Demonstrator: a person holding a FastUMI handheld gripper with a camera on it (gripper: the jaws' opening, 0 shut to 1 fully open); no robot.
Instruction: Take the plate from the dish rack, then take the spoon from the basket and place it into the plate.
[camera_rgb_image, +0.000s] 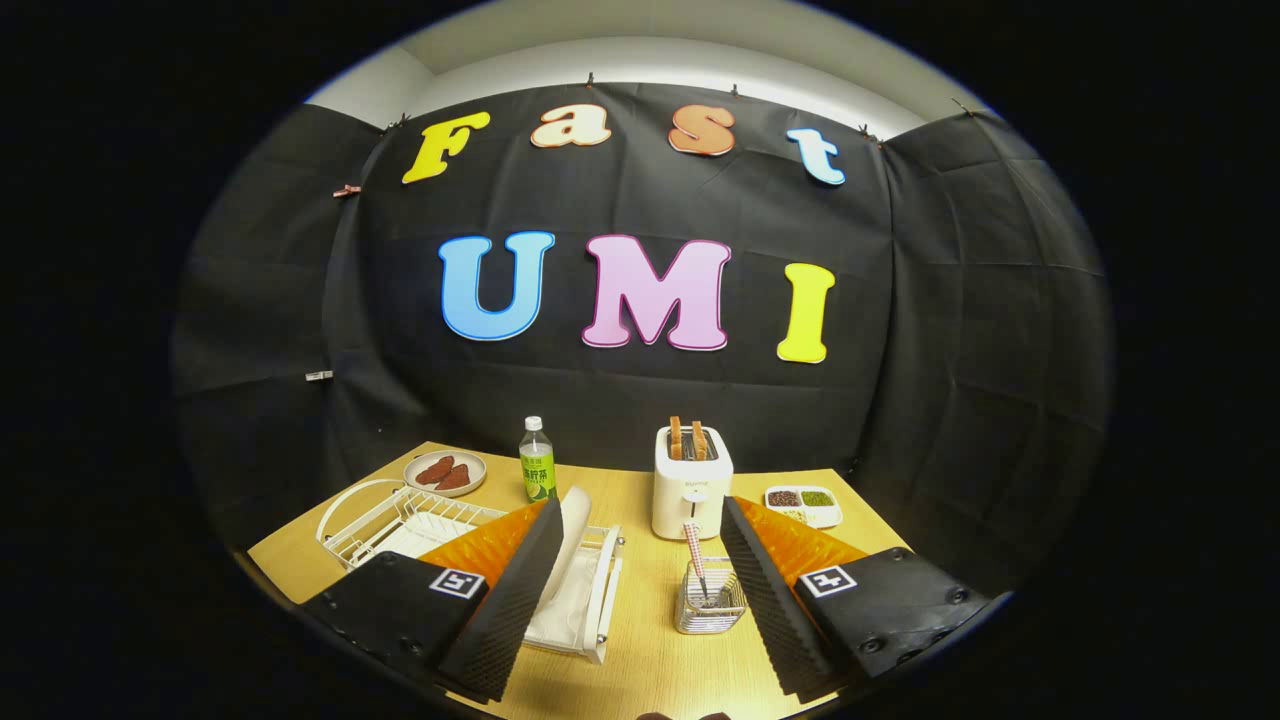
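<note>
My gripper (640, 560) is open, held above the wooden table with nothing between its fingers. A white plate (572, 545) stands on edge in the white wire dish rack (400, 520), right beside my left finger and partly hidden by it. A spoon with a striped handle (695, 555) stands upright in a small clear wire basket (710, 605), between the fingers and close to the right one.
A white toaster (692, 490) with two slices of bread stands beyond the basket. A green bottle (537, 462) and a plate of brown food (446, 472) sit at the back left. A small white tray of beans (803, 503) lies at the back right.
</note>
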